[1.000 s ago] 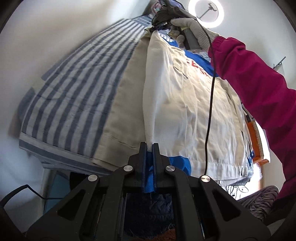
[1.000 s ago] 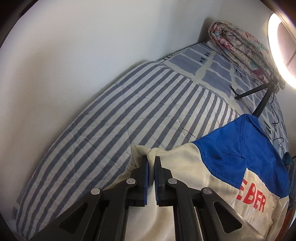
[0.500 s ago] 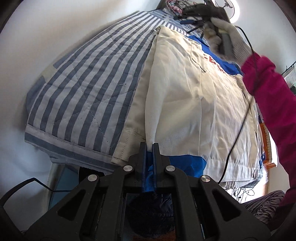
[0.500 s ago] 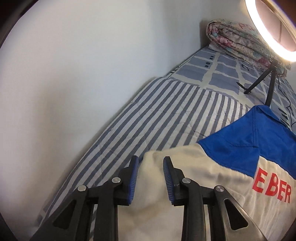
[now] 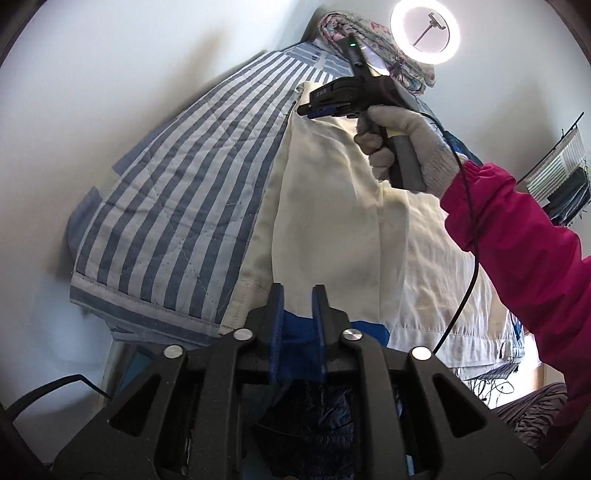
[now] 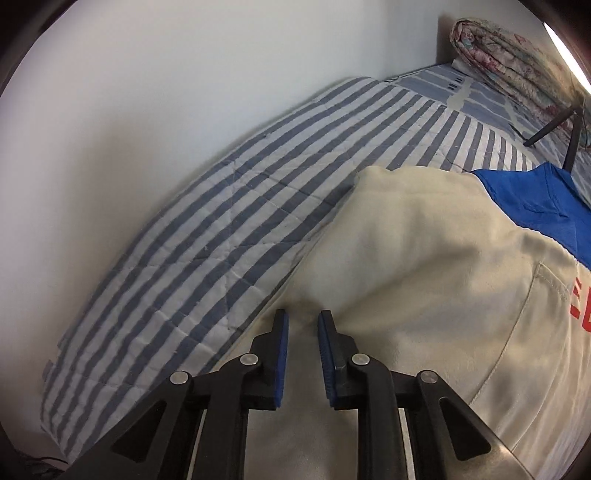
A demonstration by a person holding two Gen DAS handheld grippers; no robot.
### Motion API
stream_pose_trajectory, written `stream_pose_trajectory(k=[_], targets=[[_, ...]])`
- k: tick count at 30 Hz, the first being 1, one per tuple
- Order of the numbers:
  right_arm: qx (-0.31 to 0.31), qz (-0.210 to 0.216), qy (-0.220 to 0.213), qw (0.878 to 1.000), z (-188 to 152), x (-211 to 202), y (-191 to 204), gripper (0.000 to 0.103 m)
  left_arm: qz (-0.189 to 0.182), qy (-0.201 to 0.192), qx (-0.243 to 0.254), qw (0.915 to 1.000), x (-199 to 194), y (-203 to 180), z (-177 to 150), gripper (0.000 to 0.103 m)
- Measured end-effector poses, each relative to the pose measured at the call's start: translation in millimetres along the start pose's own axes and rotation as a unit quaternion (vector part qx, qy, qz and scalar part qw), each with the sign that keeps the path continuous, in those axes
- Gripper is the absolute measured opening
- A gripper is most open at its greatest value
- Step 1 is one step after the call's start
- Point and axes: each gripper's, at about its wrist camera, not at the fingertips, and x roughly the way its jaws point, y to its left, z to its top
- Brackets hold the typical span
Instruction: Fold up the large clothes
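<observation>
A cream jacket (image 5: 332,206) with blue panels and red letters lies on the striped bed, its left part folded over the body. It also shows in the right wrist view (image 6: 424,266). My left gripper (image 5: 298,295) is open at the jacket's near hem, over its blue band (image 5: 295,332), holding nothing. My right gripper (image 6: 303,319) is open and empty, just above the cream cloth near the shoulder. In the left wrist view the right gripper (image 5: 314,109) hovers over the jacket's far end in a gloved hand.
The blue-and-white striped quilt (image 6: 229,229) runs along a white wall (image 6: 147,92) on the left. A rolled floral blanket (image 6: 506,55) and a ring light (image 5: 424,31) on a tripod stand at the bed's far end. The bed's near edge (image 5: 147,314) drops off.
Both grippers have opened and let go of the jacket. The right gripper has pulled back from the shoulder fold; the folded cloth now rests on the jacket.
</observation>
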Motion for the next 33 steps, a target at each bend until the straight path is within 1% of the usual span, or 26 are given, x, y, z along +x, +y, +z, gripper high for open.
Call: stream_pose_trajectory(k=[1,2,5,9,11,13,14,15,17,18,19,21,22,23,24,26,27,29,30,31,33], targets=[[0.003,0.007,-0.010,1.000,-4.0,-12.7,-0.4,0.017,-0.003,-0.001,0.000,1.0000,-1.6,0.6,0.2,0.027],[-0.004,0.009,-0.017,1.000,-10.6,-26.1,1.2,0.017,-0.007,-0.003,-0.002,1.0000,-2.4,2.3,0.1,0.032],[-0.028,0.027,-0.015,0.999,-50.6,-62.5,9.7,0.018,-0.012,0.002,0.001,0.9999,-3.3,2.4,1.6,0.032],[-0.037,0.059,-0.005,0.998,-117.3,-92.5,21.1,0.018,-0.016,0.021,0.007,0.9996,5.8,1.7,10.9,0.032],[-0.039,0.074,-0.002,0.997,-151.5,-100.3,31.3,0.018,0.000,0.025,0.011,0.9996,14.2,2.1,16.5,0.032],[-0.051,0.075,0.007,0.996,-178.8,-98.2,44.2,0.017,0.019,0.036,0.006,0.9992,27.4,4.1,19.8,0.032],[-0.064,0.063,0.009,0.996,-187.9,-95.5,50.5,0.018,0.022,0.041,0.002,0.9989,33.6,4.1,19.6,0.032],[-0.078,0.042,0.011,0.996,-200.0,-89.6,58.3,0.018,0.032,0.051,0.007,0.9981,43.9,4.6,19.7,0.032],[-0.080,0.028,0.018,0.996,-214.5,-76.7,63.6,0.018,0.069,0.061,0.018,0.9956,60.3,5.2,19.2,0.032],[-0.086,0.021,0.001,0.996,-217.5,-77.2,64.2,0.018,0.083,0.059,0.029,0.9944,64.4,5.3,16.9,0.032],[-0.089,0.015,0.001,0.996,-218.3,-78.1,65.5,0.018,0.095,0.057,0.042,0.9929,67.9,3.8,16.1,0.032],[-0.077,0.031,0.005,0.997,-218.6,-84.9,63.6,0.019,0.098,0.055,0.049,0.9925,69.9,2.7,14.7,0.032],[-0.070,0.043,0.001,0.997,-218.9,-90.9,61.7,0.019,0.092,0.056,0.037,0.9935,69.7,3.4,14.7,0.032],[-0.065,0.047,-0.009,0.997,-220.0,-100.6,59.4,0.020,0.078,0.054,0.018,0.9953,68.1,3.7,14.9,0.032],[-0.064,0.046,-0.020,0.997,-221.1,-110.4,56.9,0.025,0.061,0.050,-0.002,0.9969,65.1,7.1,16.1,0.032],[-0.060,0.040,-0.048,0.996,-223.7,-128.4,53.8,0.029,0.022,0.035,-0.037,0.9985,54.0,15.7,18.2,0.032],[-0.055,0.039,-0.061,0.996,-223.4,-136.5,49.2,0.032,0.010,0.028,-0.048,0.9984,50.4,18.2,19.6,0.032],[-0.040,0.037,-0.081,0.995,-221.8,-149.5,37.7,0.033,-0.001,0.017,-0.056,0.9983,45.1,19.0,22.8,0.034],[-0.030,0.034,-0.090,0.995,-215.7,-154.2,28.8,0.033,-0.005,0.014,-0.061,0.9981,44.6,19.1,24.2,0.039],[-0.019,0.029,-0.095,0.995,-207.5,-157.5,19.2,0.033,-0.007,0.014,-0.063,0.9979,45.5,19.2,25.8,0.042],[-0.002,0.022,-0.103,0.994,-185.7,-158.9,1.7,0.031,-0.013,0.020,-0.060,0.9979,46.7,17.2,26.6,0.042]])
